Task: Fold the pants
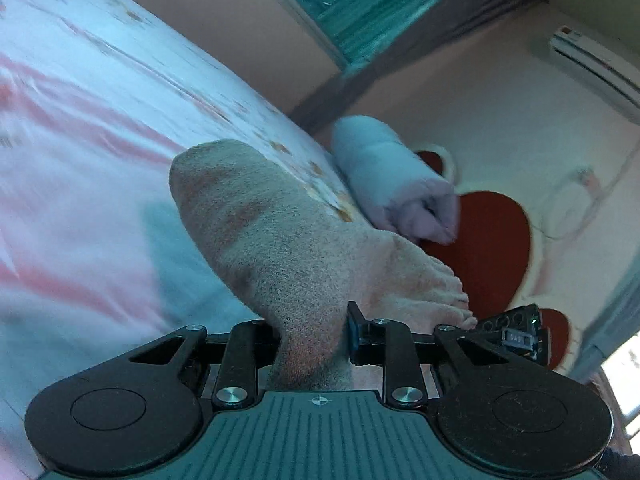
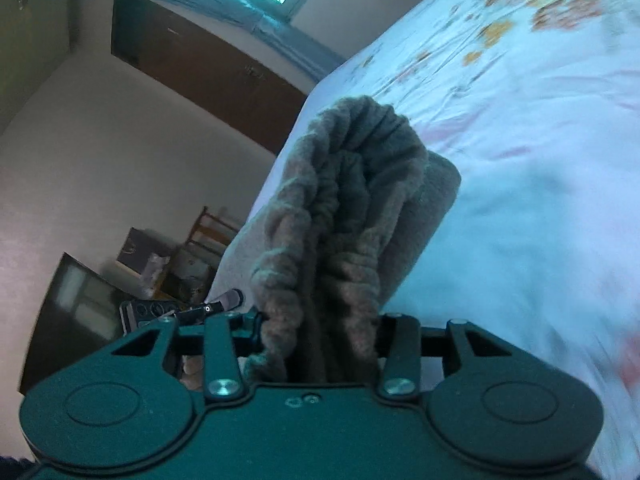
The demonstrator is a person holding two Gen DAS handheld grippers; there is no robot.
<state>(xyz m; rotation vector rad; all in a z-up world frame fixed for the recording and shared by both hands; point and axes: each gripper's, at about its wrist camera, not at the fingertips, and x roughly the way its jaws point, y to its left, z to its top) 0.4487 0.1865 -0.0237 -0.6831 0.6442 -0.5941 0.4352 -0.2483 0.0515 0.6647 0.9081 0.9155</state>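
L tool [image 1: 310,340] – R tool [image 2: 320,340], clamping pants [image 1: 280,248]

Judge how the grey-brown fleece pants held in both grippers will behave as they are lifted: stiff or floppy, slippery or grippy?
Probably floppy: the pants bunch into soft gathers between the right gripper's closed fingers and sag over the bed. Likely grippy, since the left gripper pinches a thick, fuzzy fold. They look light, though that is uncertain.

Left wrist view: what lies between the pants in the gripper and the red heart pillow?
A rolled pale blanket lies on the bed edge, between the pants in the left gripper and the pillow.
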